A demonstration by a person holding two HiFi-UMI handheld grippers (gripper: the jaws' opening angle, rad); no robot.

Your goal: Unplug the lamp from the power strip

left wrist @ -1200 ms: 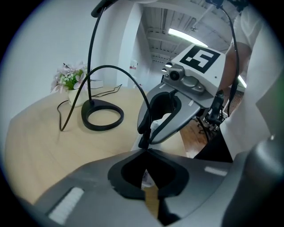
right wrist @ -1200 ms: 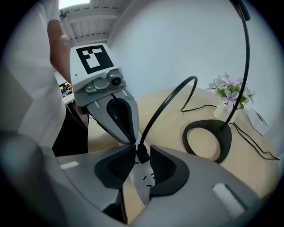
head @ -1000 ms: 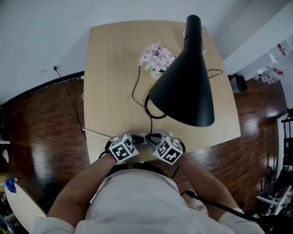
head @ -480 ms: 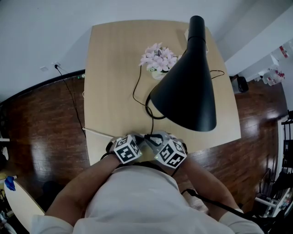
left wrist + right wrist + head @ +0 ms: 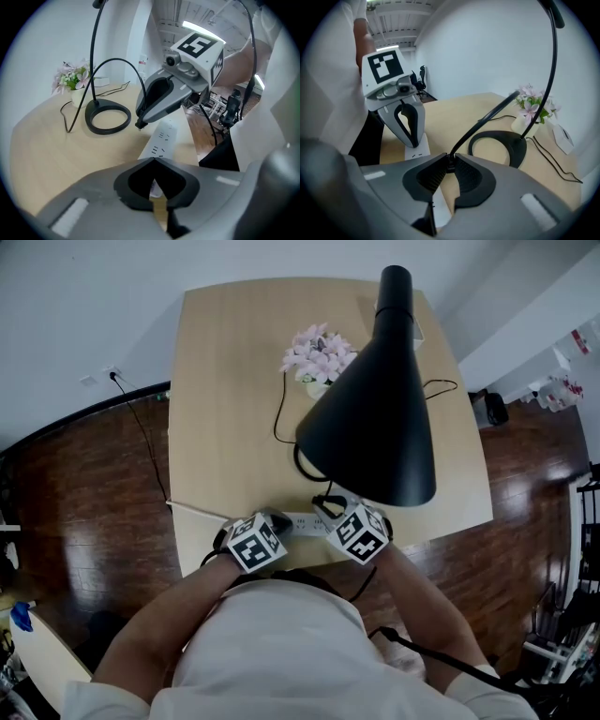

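White power strip (image 5: pixel 302 520): lies at the worktop's (image 5: pixel 225 381) near edge. The left gripper (image 5: pixel 153 160) has its fingers closed on its end, likely to pin it still.
Plug (image 5: pixel 139 124): pinched tight in the right gripper (image 5: pixel 450 160) fingers, just above the sockets (image 5: pixel 159 143) — apparently already out.
Black lamp (image 5: pixel 375 418): stands behind — its cord (image 5: pixel 487 119) runs to the plug.

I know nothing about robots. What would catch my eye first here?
The huge black lamp shade looming over the wooden table, with pink flowers beside it. At the table's near edge are two hand-held grippers with marker-covered cubes. The left gripper rests on a white power strip, while the right gripper pinches the lamp's black plug close by.
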